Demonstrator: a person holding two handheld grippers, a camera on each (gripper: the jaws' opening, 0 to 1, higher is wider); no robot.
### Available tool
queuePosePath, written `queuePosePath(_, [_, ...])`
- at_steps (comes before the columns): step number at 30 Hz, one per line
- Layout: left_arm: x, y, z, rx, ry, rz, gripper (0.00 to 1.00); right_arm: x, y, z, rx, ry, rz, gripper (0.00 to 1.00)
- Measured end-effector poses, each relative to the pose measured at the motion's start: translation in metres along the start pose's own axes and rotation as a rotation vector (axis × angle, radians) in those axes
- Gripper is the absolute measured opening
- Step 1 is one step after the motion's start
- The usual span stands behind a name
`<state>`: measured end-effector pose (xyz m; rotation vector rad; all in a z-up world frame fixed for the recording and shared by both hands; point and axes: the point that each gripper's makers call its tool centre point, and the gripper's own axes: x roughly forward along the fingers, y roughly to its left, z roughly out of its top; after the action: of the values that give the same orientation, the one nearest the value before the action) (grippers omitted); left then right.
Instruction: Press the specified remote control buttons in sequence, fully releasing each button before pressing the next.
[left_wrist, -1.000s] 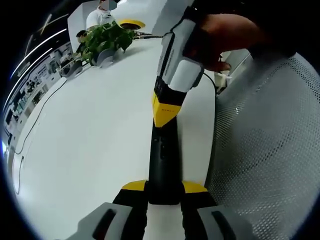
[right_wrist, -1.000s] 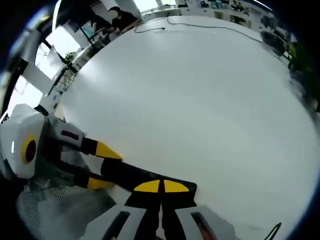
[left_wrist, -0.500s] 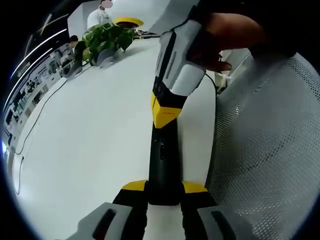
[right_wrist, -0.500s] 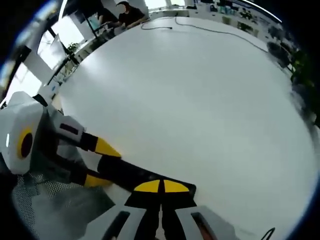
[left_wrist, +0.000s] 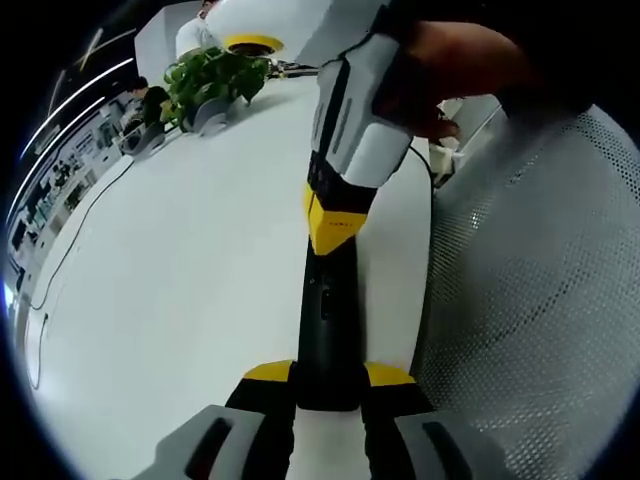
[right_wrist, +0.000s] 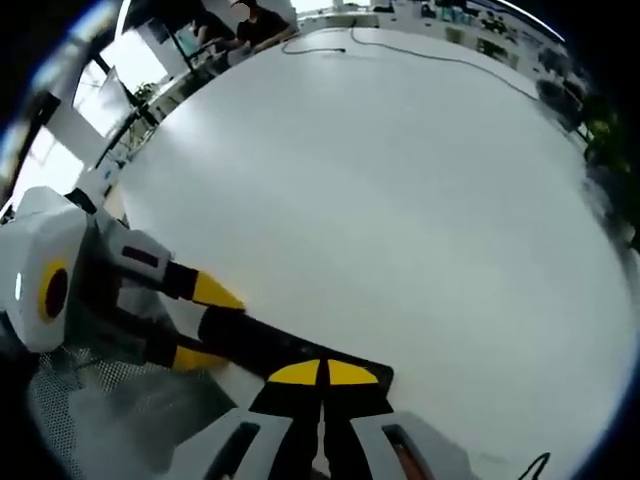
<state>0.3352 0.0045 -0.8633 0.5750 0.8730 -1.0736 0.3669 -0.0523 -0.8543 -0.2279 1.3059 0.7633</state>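
Left gripper (left_wrist: 328, 390) clamped on the near end of the black remote control (left_wrist: 326, 310), whose long axis runs straight ahead above the white table (left_wrist: 180, 280). Right gripper (left_wrist: 332, 222), jaws closed together, meets its far end tip-down. No legible labels.

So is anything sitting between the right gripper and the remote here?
Nothing visible. The remote is clamped in the left gripper, and the right gripper, shut, already sits at the remote's far end with no object between.
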Motion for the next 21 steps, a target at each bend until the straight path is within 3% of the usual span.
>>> queuePosePath(7, [-0.0002,-0.0001,0.0000,-0.001,0.000,0.000,0.25,-0.0012,0.0071,-0.0046,0.031,0.025,0.039,0.00])
queuePosePath(21, [0.0001,-0.0002,0.0005,-0.002,-0.002,-0.001,0.25,0.0007,0.0089,-0.0083,0.005,0.045,0.032,0.00])
